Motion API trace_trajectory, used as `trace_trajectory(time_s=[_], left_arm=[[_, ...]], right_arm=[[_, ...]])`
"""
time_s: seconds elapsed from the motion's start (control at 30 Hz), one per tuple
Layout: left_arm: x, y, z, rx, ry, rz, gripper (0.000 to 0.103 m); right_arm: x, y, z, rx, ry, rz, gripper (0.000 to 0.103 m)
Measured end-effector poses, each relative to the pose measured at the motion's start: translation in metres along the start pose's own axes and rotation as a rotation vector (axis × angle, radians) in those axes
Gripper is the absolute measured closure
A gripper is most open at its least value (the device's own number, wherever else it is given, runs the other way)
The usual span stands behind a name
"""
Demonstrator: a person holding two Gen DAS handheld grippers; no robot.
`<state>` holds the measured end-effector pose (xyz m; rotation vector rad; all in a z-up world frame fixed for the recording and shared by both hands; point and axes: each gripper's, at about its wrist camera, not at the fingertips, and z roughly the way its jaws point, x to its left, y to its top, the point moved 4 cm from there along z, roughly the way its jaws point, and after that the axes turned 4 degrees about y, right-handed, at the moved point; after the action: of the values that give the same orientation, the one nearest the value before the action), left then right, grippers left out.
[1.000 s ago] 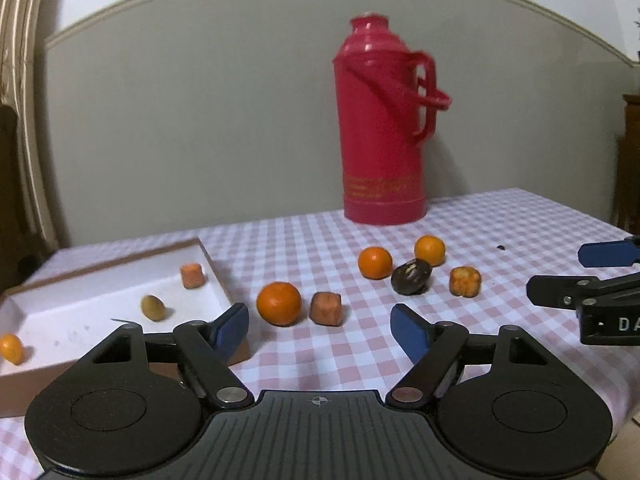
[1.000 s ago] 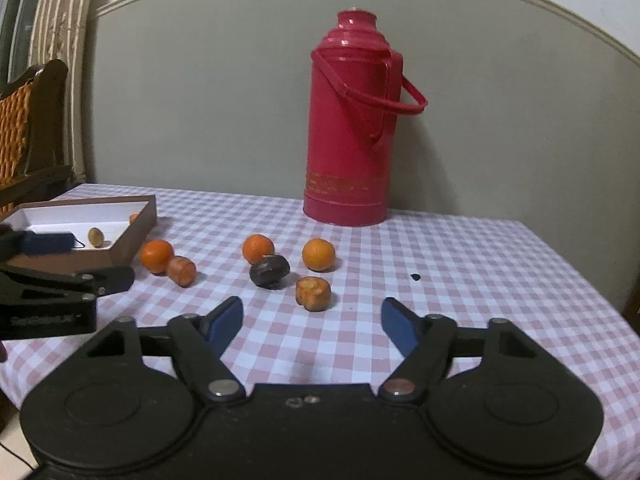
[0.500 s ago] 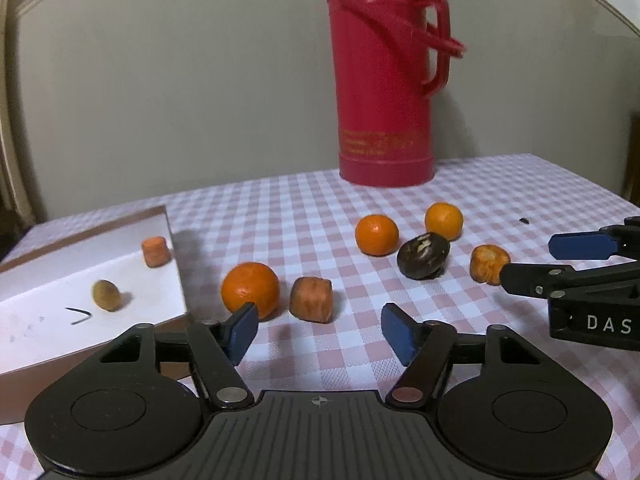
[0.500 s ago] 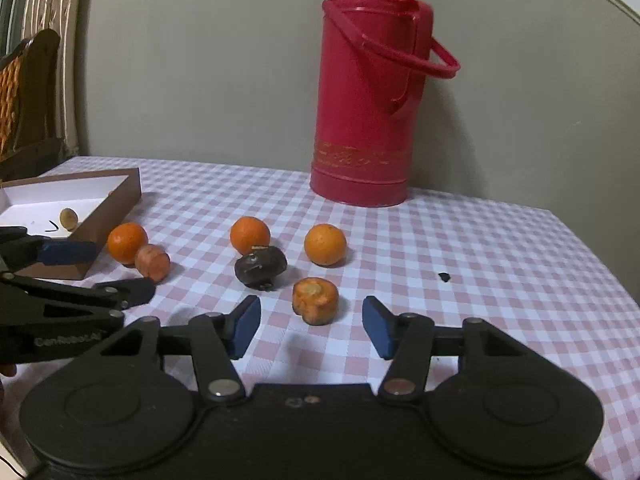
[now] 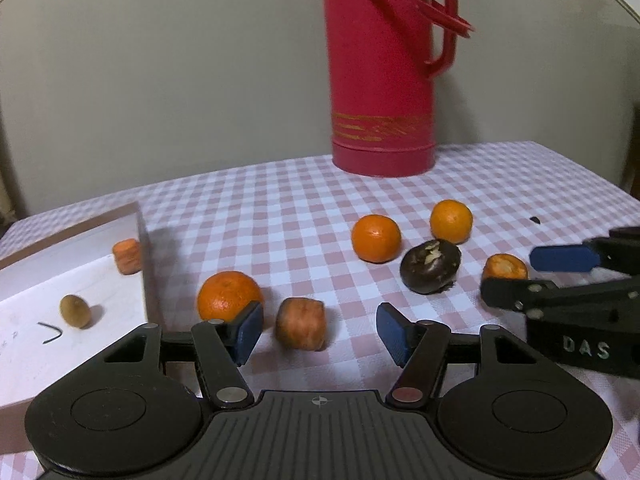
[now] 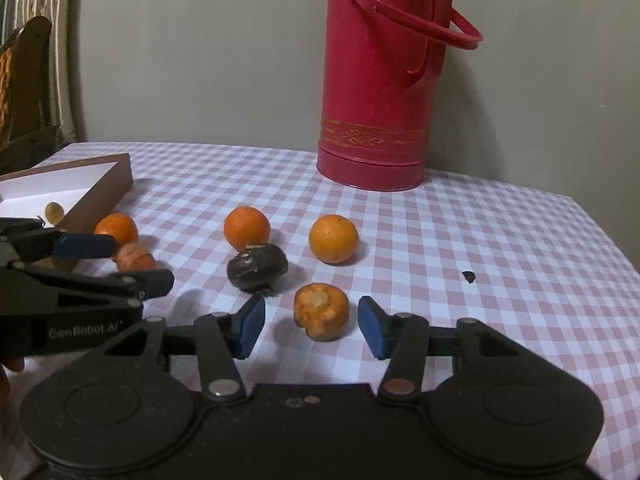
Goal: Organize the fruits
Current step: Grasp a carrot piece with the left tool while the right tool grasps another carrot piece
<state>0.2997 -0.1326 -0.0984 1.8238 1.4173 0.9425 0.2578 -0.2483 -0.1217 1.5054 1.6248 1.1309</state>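
Observation:
My left gripper is open, its blue pads on either side of a reddish-orange fruit chunk on the checked cloth. An orange lies just left of it. My right gripper is open around an orange cut fruit piece. A dark brown fruit and two oranges lie behind it. The brown box with a white floor at the left holds a small orange piece and a green-brown fruit.
A tall red thermos stands at the back of the table. A small dark crumb lies to the right. A wooden chair is at the far left. The table's right edge is near.
Both grippers moved forward and down toward the fruits. The left now brackets the reddish chunk, the right brackets the cut orange piece. Both stay open.

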Motion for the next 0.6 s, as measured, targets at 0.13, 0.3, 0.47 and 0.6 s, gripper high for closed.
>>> trace_trajectory(time_s=[0.13, 0.3, 0.47, 0.6], left_arm=[[-0.003, 0.000, 0.007, 0.030, 0.008, 0.005, 0.046], [0.004, -0.002, 0.009, 0.046, -0.012, -0.047, 0.070], [0.004, -0.003, 0.005, 0.026, -0.017, -0.052, 0.072], [0.004, -0.003, -0.004, -0.011, -0.014, -0.046, 0.072]], right_arm=[[-0.007, 0.003, 0.011, 0.027, 0.000, 0.027, 0.061], [-0.009, 0.001, 0.020, 0.069, -0.006, 0.037, 0.078], [-0.011, 0.000, 0.016, 0.061, -0.028, 0.041, 0.079], [-0.013, 0.000, 0.009, 0.043, -0.046, 0.038, 0.079]])
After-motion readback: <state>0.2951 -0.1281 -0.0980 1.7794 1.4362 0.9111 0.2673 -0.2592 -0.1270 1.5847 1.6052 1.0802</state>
